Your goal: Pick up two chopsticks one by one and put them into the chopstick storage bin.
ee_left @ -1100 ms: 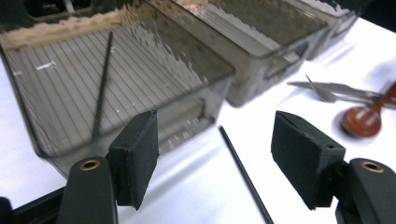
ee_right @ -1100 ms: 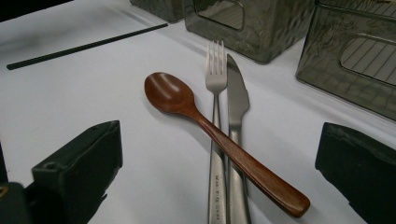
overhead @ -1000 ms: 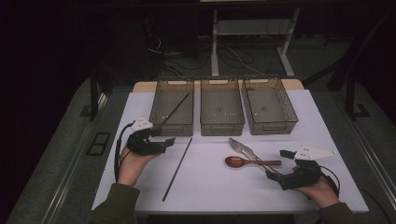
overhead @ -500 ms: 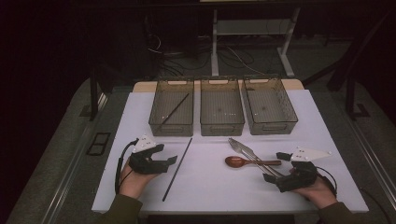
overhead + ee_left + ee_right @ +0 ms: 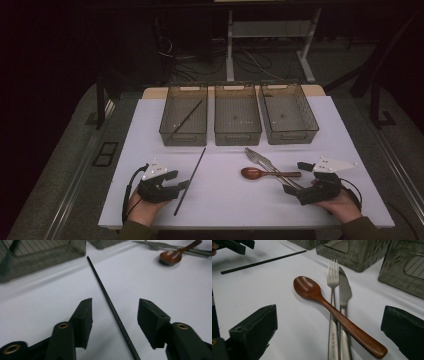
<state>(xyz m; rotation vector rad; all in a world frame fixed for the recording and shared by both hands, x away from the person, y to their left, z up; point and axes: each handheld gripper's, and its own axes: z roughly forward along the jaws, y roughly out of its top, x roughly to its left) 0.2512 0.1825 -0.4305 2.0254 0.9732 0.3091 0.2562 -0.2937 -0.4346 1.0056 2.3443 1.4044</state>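
A long black chopstick (image 5: pixel 190 181) lies on the white table (image 5: pixel 225 200) at the front left. My left gripper (image 5: pixel 183 185) sits low over its near half. In the left gripper view the chopstick (image 5: pixel 105 292) runs between the jaws of the left gripper (image 5: pixel 115 307); the jaws have just been closing, and their pads stand clear of it on both sides. My right gripper (image 5: pixel 292 191) rests open at the front right. In its own view the right gripper (image 5: pixel 329 312) frames a brown wooden spoon (image 5: pixel 312 291) lying across a fork (image 5: pixel 332 277) and a knife (image 5: pixel 344 290).
Three clear bins stand in a row at the back: the left bin (image 5: pixel 182 137) holds another black chopstick (image 5: pixel 187 118), while the middle bin (image 5: pixel 238 134) and the right bin (image 5: pixel 295 136) look bare. The spoon (image 5: pixel 255 173) and the metal cutlery (image 5: pixel 260 159) lie right of centre.
My left gripper has come back toward the near edge and sunk onto the chopstick, and its jaws stand narrower. The right gripper has stayed where it was.
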